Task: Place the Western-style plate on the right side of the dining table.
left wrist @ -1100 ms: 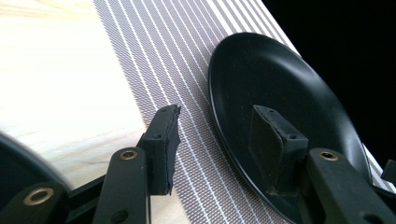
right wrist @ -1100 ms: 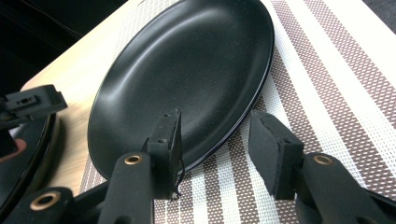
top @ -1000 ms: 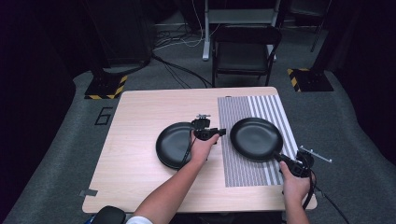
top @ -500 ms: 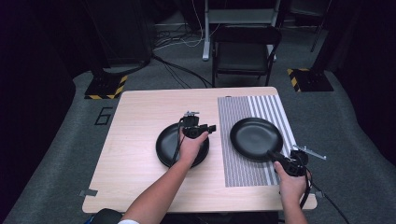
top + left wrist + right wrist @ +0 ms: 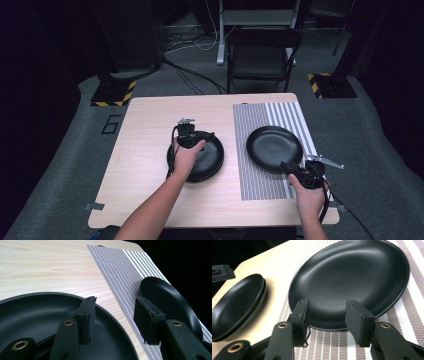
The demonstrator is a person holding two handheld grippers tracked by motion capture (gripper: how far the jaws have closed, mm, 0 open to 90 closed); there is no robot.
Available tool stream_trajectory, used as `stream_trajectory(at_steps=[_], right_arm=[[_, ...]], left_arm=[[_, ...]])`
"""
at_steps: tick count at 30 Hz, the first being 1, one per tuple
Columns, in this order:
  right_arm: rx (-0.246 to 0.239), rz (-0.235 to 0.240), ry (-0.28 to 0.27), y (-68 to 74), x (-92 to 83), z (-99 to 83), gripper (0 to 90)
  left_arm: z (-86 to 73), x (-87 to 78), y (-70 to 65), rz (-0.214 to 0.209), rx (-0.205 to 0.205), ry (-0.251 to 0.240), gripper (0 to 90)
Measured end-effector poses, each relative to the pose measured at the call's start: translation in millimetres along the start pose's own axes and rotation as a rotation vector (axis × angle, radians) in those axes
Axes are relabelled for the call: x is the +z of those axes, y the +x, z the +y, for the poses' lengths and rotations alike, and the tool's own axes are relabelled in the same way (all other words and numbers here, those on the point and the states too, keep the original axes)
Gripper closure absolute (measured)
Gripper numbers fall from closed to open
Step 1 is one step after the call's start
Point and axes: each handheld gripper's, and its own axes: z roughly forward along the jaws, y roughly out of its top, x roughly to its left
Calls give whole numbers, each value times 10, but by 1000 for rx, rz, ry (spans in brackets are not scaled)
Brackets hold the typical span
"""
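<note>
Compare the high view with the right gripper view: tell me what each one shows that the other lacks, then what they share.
High view alone: the person's forearms, the left gripper above the stack, the chair and the floor cables.

Right gripper view alone: the stack seen edge-on as two black plates, and the right gripper open, its pads clear of the single plate.

Shared: both sets of plates, the striped mat and the wooden table.

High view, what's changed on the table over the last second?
The left gripper moved left and a little away from the person, across the stacked plates, toward their far rim. It holds nothing, jaws apart. The right gripper kept near the near rim of the plate on the striped mat. Both plates stayed put.
</note>
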Motion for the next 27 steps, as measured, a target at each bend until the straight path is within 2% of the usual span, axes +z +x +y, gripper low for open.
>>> stream_trajectory(at_steps=[3, 9, 15, 18, 24, 27], right_arm=[[0, 2, -1, 5, -2, 1, 532], [4, 18, 2, 43, -16, -5, 520], [-7, 30, 19, 58, -47, -20, 502], [-11, 27, 22, 52, -55, -29, 502], [-32, 22, 45, 28, -72, -65, 492], [-36, 23, 58, 0, -76, -79, 482]], left_arm=[[-12, -88, 51, -2, 13, 10, 515], [-58, -279, 205, -1, 11, 10, 509], [-137, -476, 416, 32, 21, 20, 502], [-163, -534, 472, 35, 16, 24, 500], [-251, -716, 601, 65, 59, 32, 489], [-294, -798, 659, 78, 56, 33, 486]])
